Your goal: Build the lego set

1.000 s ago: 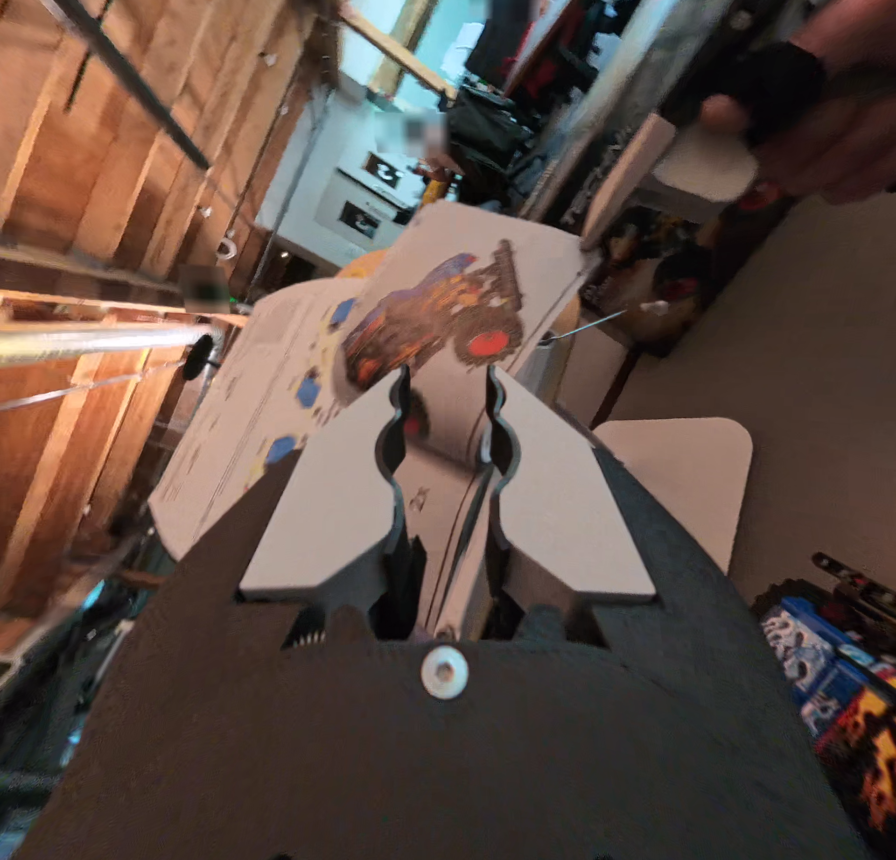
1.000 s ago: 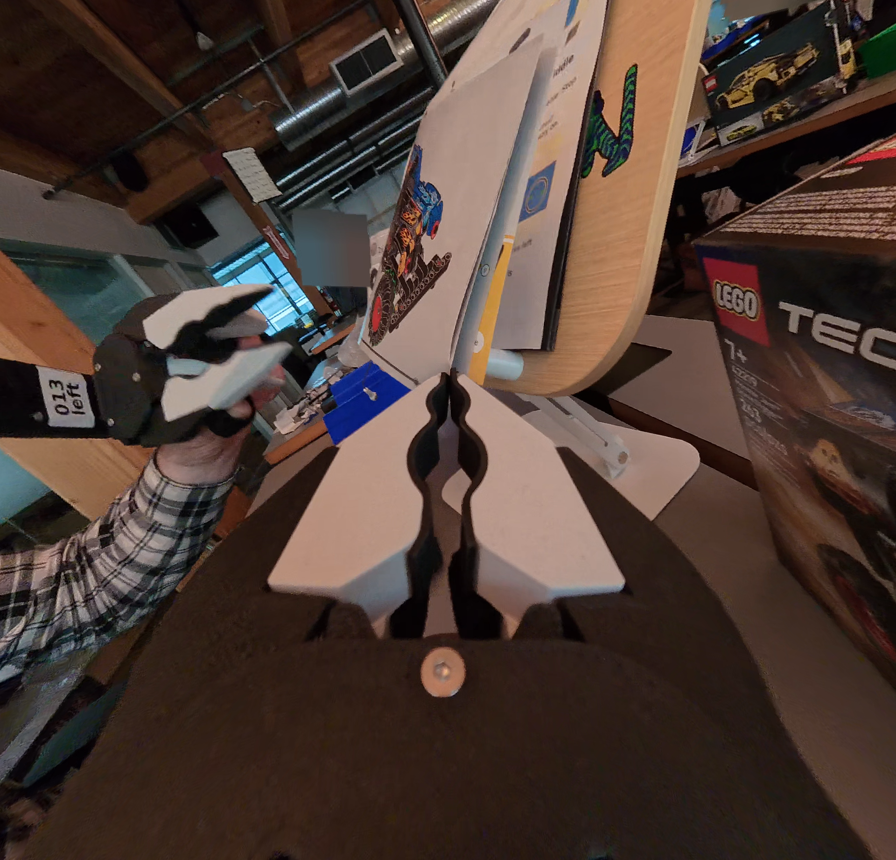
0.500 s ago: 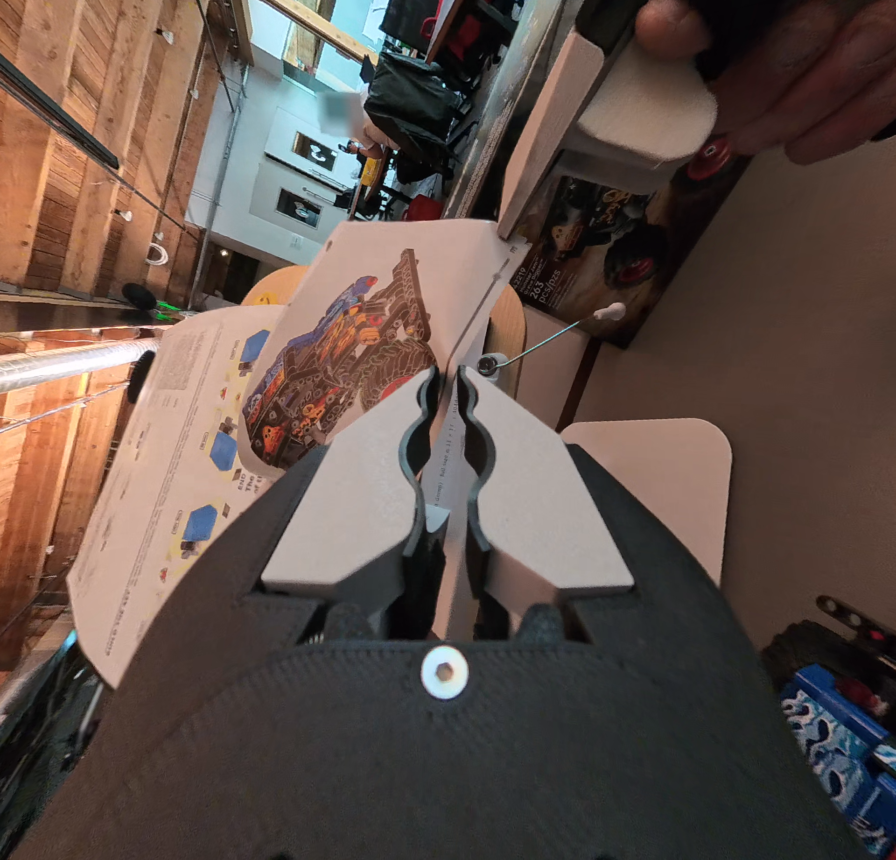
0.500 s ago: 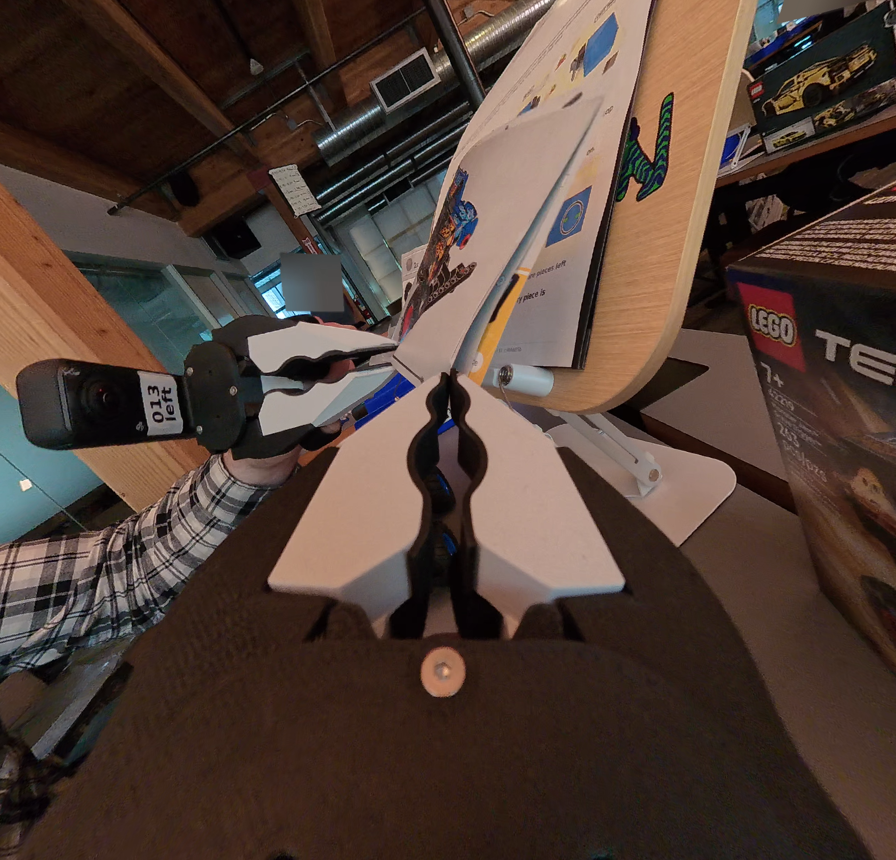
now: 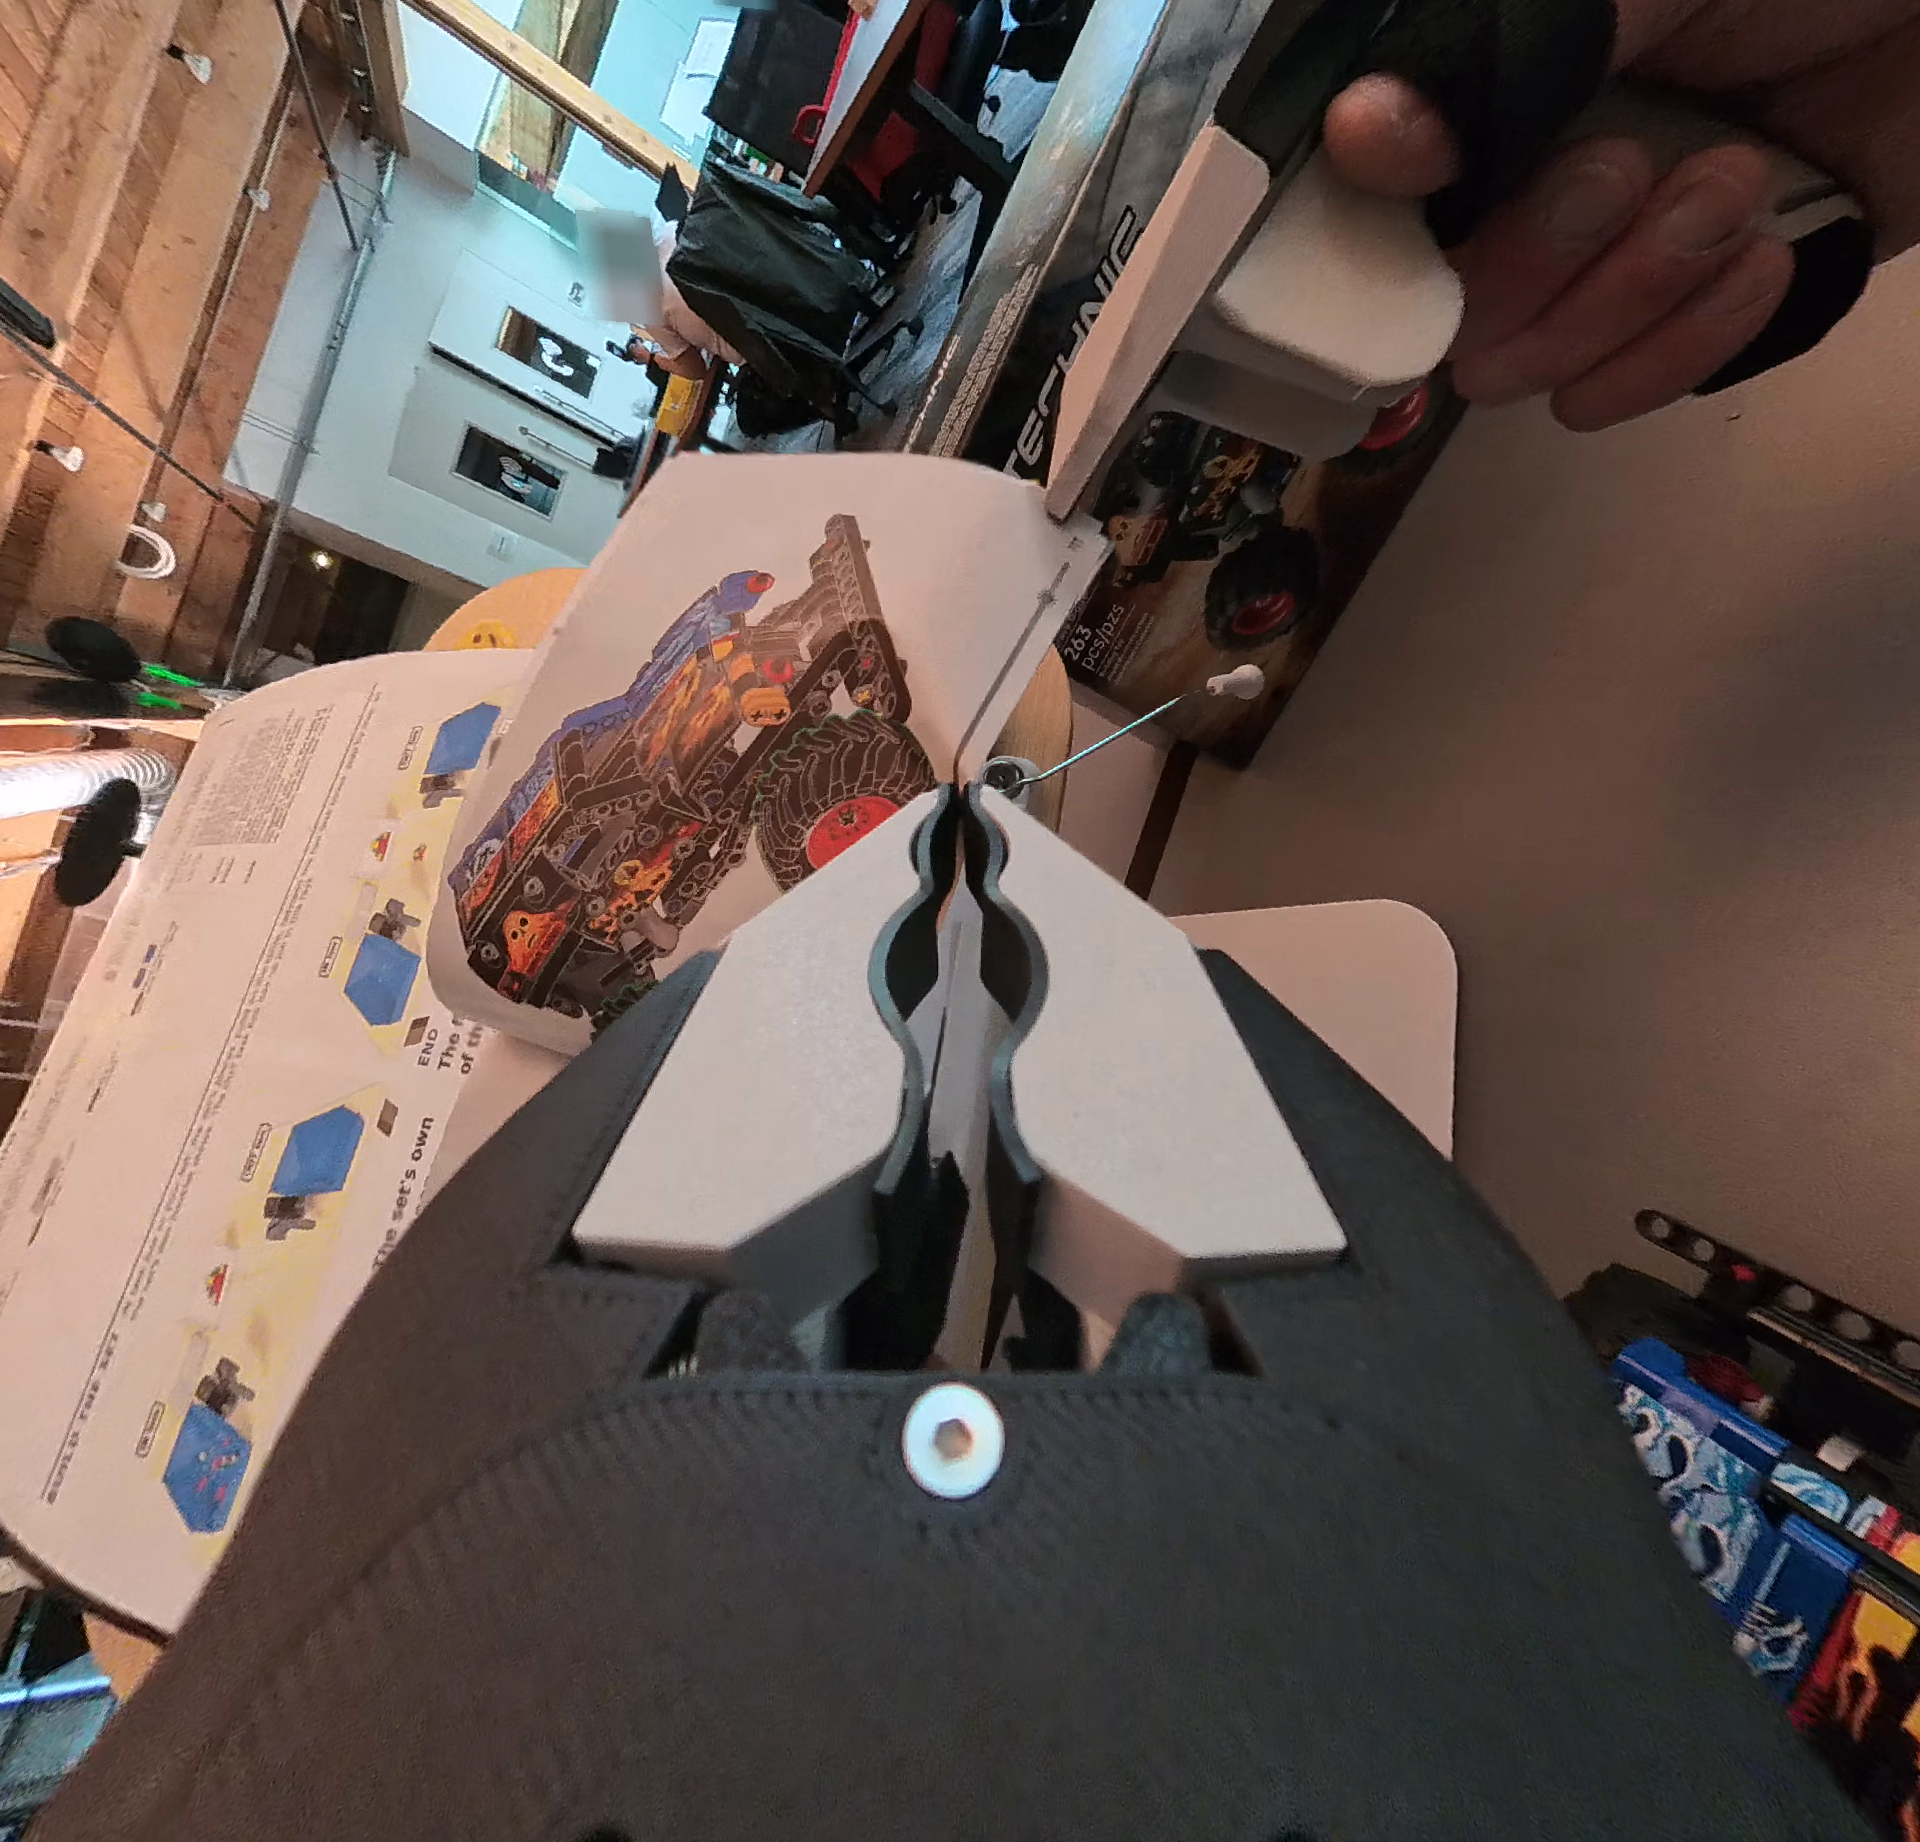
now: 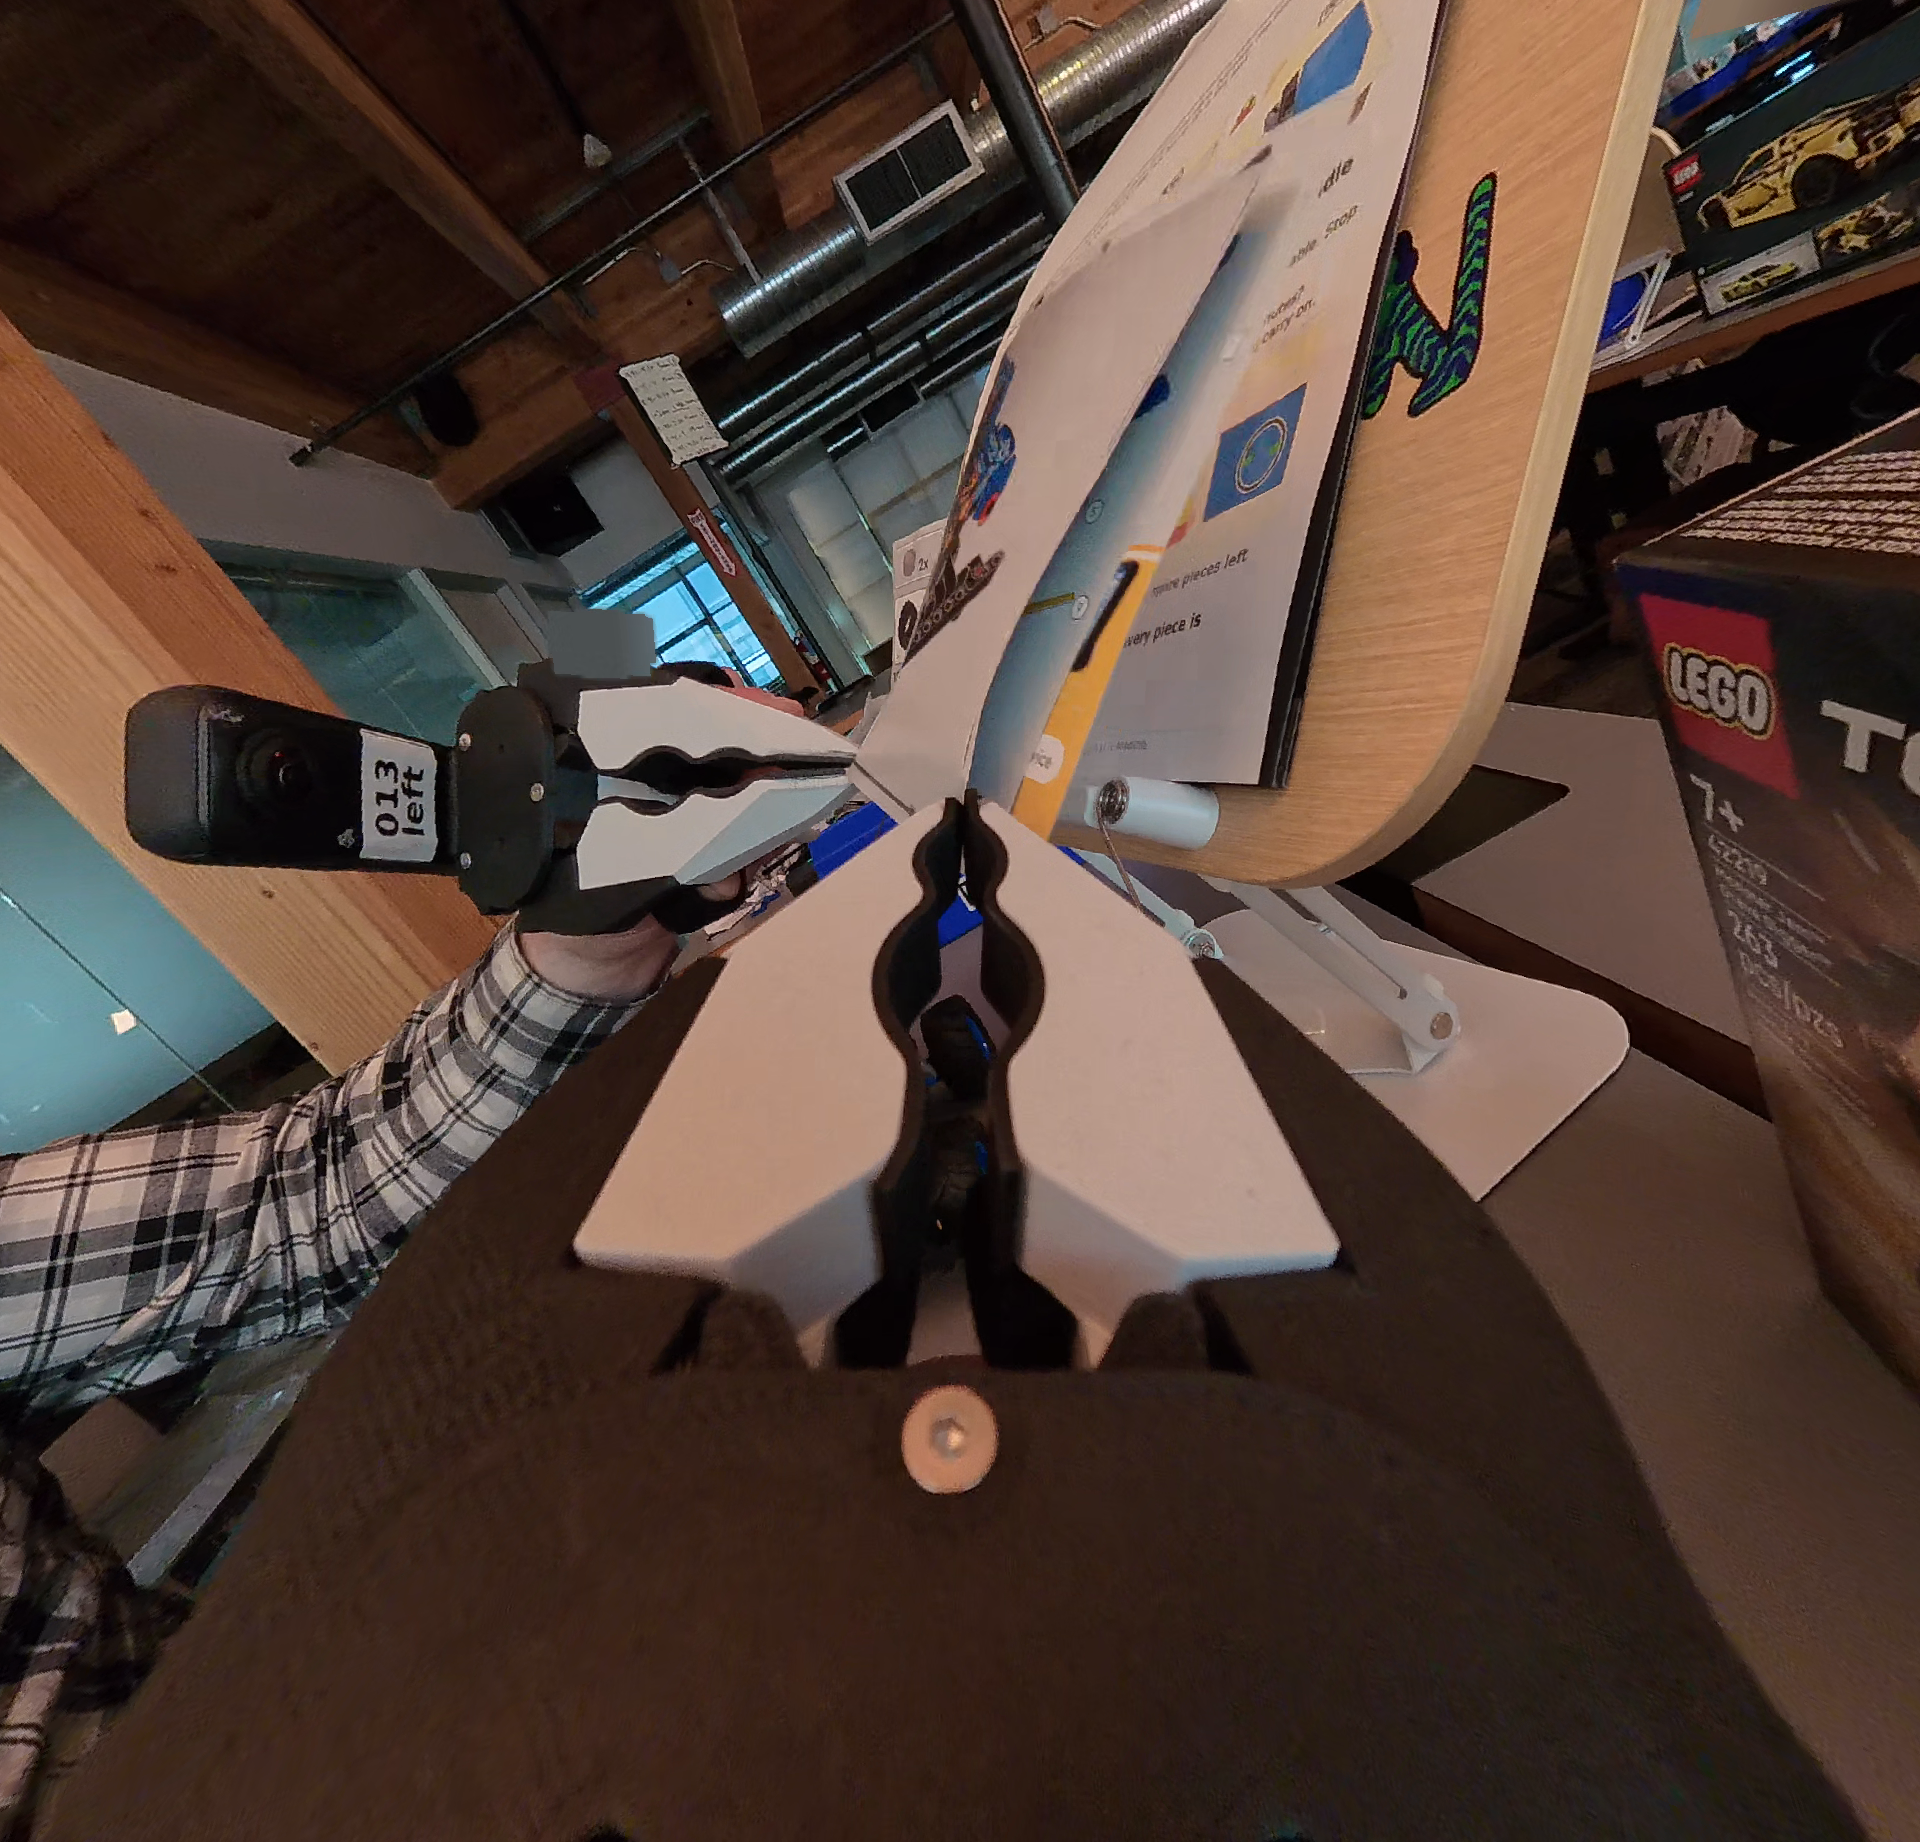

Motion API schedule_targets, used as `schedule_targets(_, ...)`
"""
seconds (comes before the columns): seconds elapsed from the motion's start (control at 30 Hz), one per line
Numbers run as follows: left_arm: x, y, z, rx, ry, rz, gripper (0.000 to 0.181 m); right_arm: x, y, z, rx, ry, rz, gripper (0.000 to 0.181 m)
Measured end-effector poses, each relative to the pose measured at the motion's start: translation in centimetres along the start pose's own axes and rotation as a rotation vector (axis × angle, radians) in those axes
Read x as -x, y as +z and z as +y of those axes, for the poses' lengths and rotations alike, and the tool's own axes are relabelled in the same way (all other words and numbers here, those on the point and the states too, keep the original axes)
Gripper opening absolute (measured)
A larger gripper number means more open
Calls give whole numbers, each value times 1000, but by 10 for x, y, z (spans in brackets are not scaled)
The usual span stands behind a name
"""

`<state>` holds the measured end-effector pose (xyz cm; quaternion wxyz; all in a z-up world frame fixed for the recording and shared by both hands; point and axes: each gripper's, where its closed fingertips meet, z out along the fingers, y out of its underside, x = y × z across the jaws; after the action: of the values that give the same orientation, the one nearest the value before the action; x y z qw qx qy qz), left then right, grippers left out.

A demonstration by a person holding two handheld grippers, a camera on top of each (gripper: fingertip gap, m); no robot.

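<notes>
Left gripper (image 5: 961, 800) pinches the manual page (image 5: 748, 712) mid-turn on the stand (image 6: 1475, 566), right gripper (image 6: 961, 805) sits closed on nothing visible, box (image 6: 1808, 857) beside it, so the build looks far from finished.

Duct: ribbed silver duct (image 6: 914, 223) under a dark wooden ceiling, a white vent (image 6: 909, 169) on its side.
Pipe: dark pipe (image 6: 1003, 67) crossing the duct.
Beam: pale wooden beam (image 6: 177, 691) at left, glass wall beside it.
Windows: bright windows (image 6: 707, 608) far back.
Sleeve: plaid sleeve (image 6: 260, 1200).
Shelf: boxes showing yellow cars (image 6: 1808, 182), far right.
Chair: black chair (image 5: 779, 275) in the background.
Wall: brick wall (image 5: 114, 182), left.
</notes>
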<state>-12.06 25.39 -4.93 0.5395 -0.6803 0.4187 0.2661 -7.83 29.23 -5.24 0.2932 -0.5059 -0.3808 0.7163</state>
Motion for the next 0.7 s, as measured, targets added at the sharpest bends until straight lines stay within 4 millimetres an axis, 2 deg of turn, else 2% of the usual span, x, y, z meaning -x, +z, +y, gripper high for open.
schedule_targets(0.3,-1,-3,0,-15,-8,27,0,-2,1,2,0,15,-5,0)
schedule_targets(0.7,-1,-11,0,-72,-110,81,0,0,4,4,5,33,-17,0)
